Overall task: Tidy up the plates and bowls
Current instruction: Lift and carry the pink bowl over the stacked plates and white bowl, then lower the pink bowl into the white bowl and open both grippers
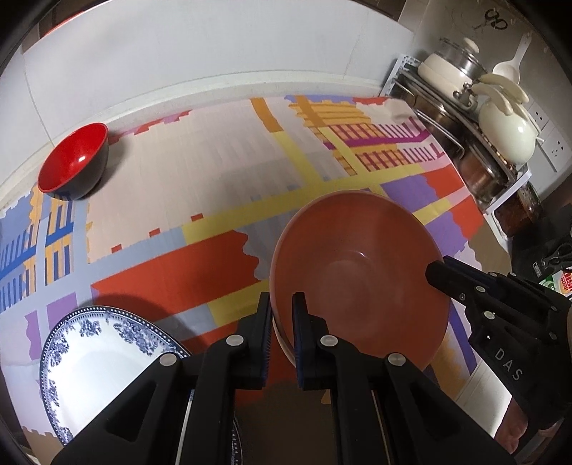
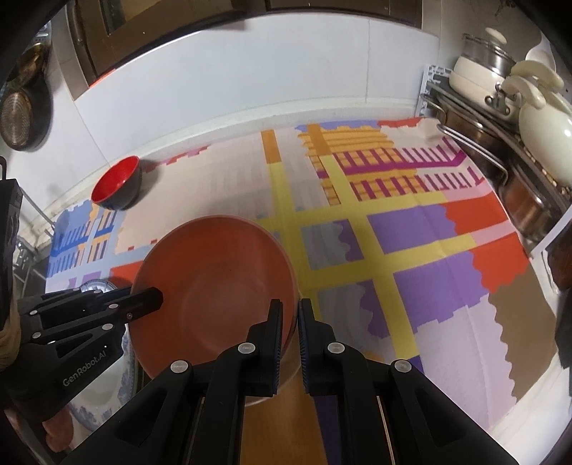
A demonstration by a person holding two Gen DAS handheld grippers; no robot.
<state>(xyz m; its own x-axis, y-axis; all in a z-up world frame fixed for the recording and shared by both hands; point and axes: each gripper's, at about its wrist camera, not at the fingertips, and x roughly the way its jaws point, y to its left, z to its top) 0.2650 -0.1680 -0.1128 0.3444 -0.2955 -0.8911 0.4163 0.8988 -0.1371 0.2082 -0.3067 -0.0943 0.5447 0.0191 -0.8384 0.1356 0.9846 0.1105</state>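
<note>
Here, two bowls (image 1: 361, 272) (image 1: 73, 161), one plate (image 1: 103, 365), two tools (image 1: 281, 314) (image 2: 290, 322)

A home kitchen. A counter (image 2: 214, 118) runs along a white tiled wall (image 1: 178, 46), covered by a bright patterned cloth (image 1: 214, 171). At about 2 o'clock in both views a metal rack (image 1: 447, 118) holds cream pots (image 1: 507, 132), a steel lidded pot (image 1: 461, 57) and copper-coloured pans (image 2: 529, 211); a white ladle (image 1: 511, 60) hangs above, with wall sockets (image 1: 543, 118) just beside. At 10 o'clock in the right view hang a strainer (image 2: 19, 118) and dark cabinet doors (image 2: 118, 32).
</note>
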